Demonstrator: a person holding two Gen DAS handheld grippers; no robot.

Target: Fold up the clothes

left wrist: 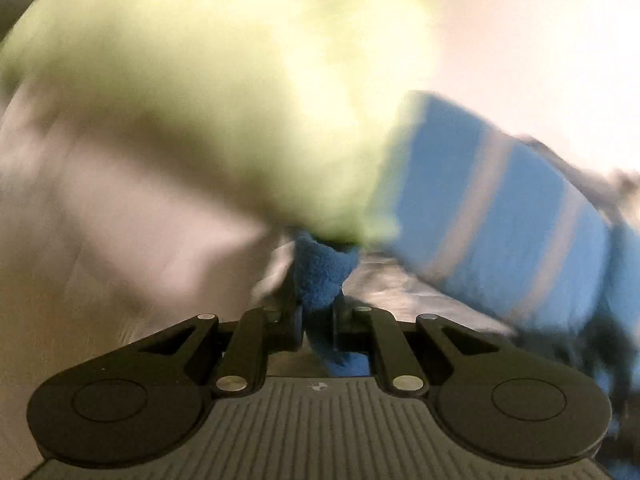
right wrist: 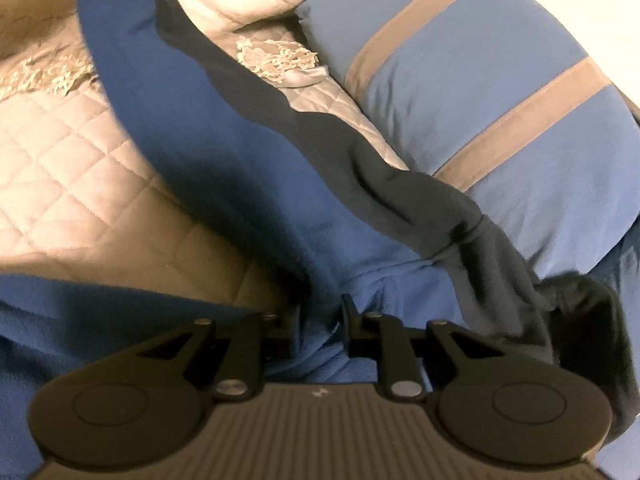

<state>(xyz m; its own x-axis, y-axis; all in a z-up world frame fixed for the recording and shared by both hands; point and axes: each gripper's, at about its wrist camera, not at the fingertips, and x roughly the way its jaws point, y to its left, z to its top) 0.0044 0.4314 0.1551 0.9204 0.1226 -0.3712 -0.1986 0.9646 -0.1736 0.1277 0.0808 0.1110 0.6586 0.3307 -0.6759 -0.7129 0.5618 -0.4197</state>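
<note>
A blue fleece garment (right wrist: pixel 224 168) with a dark navy band (right wrist: pixel 400 196) stretches across the quilted bed in the right wrist view. My right gripper (right wrist: pixel 320 316) is shut on a bunched fold of this fleece near its lower edge. In the left wrist view, which is heavily blurred, my left gripper (left wrist: pixel 318 300) is shut on a small tuft of the same blue fleece (left wrist: pixel 320 272), held up off the bed.
A blue pillow with grey stripes (right wrist: pixel 500 92) lies at the right, also seen as the blue pillow (left wrist: pixel 500 208). A pale green blurred mass (left wrist: pixel 224 92) fills the upper left wrist view. The beige quilted bedspread (right wrist: pixel 80 168) and a lace-trimmed cushion (right wrist: pixel 276 58) lie behind.
</note>
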